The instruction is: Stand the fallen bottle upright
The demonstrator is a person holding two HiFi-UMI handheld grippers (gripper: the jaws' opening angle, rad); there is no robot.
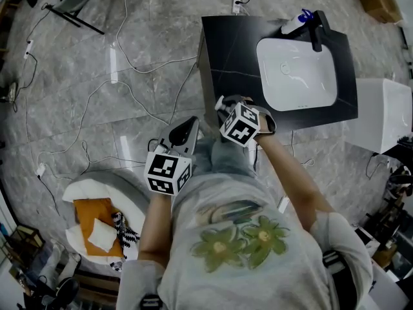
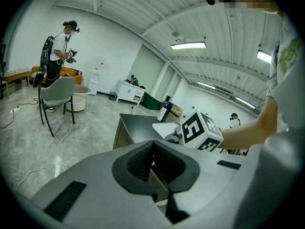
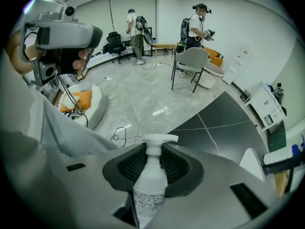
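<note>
A white spray bottle lies lengthwise between the jaws of my right gripper, nozzle pointing away from the camera; the dark pads close on its body. In the head view that gripper points steeply down over the near left corner of the black counter, and the bottle is hidden beneath it. My left gripper hangs lower left of the counter, off its edge, its pads together with nothing between them. A second white bottle with a blue top is by the black faucet.
A white sink basin is set into the counter. A white cabinet stands to its right. Cables run across the marble floor. A round white seat with an orange cushion sits lower left. A grey chair and other people stand farther off.
</note>
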